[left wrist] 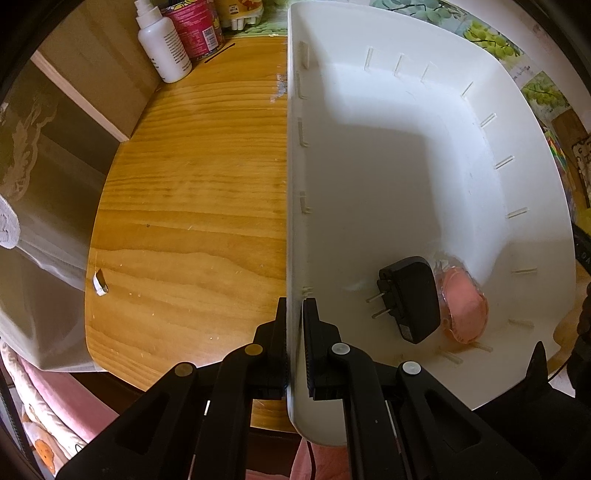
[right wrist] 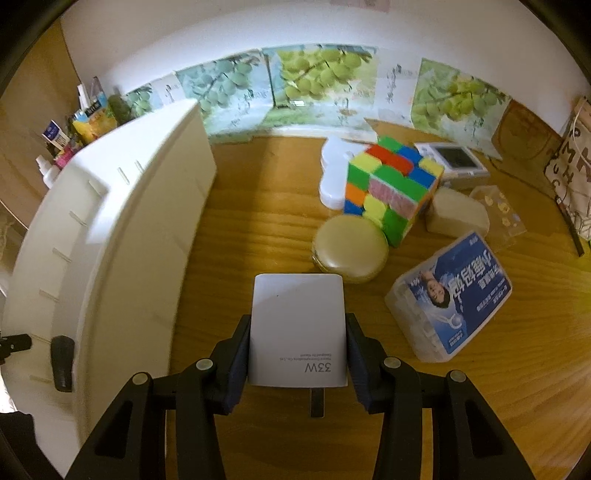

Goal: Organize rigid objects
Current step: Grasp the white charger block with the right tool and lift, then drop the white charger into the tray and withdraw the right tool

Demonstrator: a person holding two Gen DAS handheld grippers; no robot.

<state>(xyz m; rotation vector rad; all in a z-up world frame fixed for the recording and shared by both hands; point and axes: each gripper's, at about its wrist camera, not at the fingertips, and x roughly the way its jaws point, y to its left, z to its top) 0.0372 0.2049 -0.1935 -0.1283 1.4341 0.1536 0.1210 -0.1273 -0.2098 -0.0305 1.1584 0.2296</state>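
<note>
Left gripper (left wrist: 294,332): clenched on the near wall of the white bin (left wrist: 480,122), one finger inside, one outside.
White bin: stands on the wooden table (left wrist: 192,184), filling the view from 12 to 4 o'clock.
Bin contents: black plug adapter (left wrist: 410,299), prongs toward 9 o'clock, lying at 4 o'clock; touching its far side, a pink item in clear wrap (left wrist: 465,306), kind uncertain through the blur.
White spray bottle (left wrist: 162,44) and red can (left wrist: 194,27): table edge, 11 o'clock.

Right gripper (right wrist: 298,354): grasping a white charger (right wrist: 299,328) marked 33W, held above the table just beside the bin.
Loose on the table, 1 to 3 o'clock of the charger: round beige case (right wrist: 351,251), colour cube (right wrist: 391,188), blue-labelled clear box (right wrist: 454,295), cream block (right wrist: 456,214).
</note>
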